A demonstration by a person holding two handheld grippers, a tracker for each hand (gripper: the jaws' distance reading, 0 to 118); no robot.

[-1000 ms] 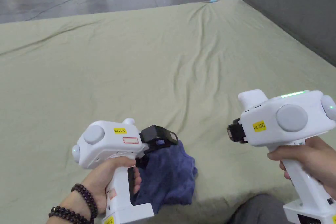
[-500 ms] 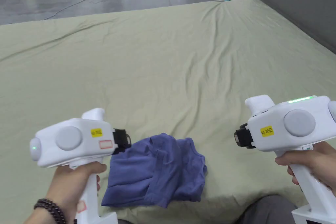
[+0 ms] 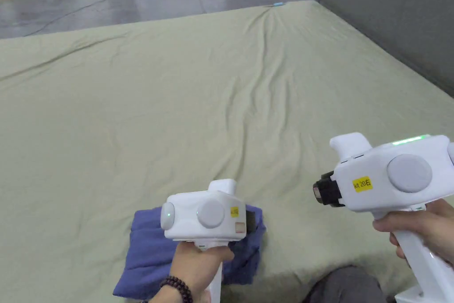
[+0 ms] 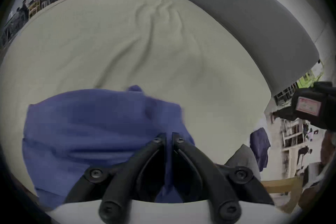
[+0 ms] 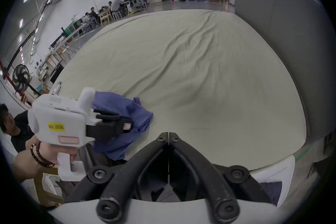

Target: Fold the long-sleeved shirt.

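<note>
The blue long-sleeved shirt (image 3: 146, 246) lies as a folded bundle near the front edge of the pale green bed sheet (image 3: 221, 95). My left gripper (image 3: 250, 222) hovers level over the bundle's right part. In the left gripper view its jaws (image 4: 168, 137) stand almost together, and blue shirt (image 4: 91, 128) shows through the thin slit; I cannot tell whether any cloth is pinched. My right gripper (image 3: 315, 190) is held in the air to the right of the shirt, jaws closed on nothing (image 5: 168, 135). The right gripper view shows the left gripper (image 5: 131, 124) in front of the shirt (image 5: 127, 106).
A grey padded wall (image 3: 390, 15) runs along the bed's right side. The wrinkled sheet stretches far ahead and to the left. The person's grey trouser leg (image 3: 346, 281) is at the bed's near edge. Several people sit at tables (image 5: 123, 4) far behind the bed.
One second ago the left gripper held the shirt up; it then let go and drew away to the left. It now has swung back right over the bundle. The right gripper stayed put.
</note>
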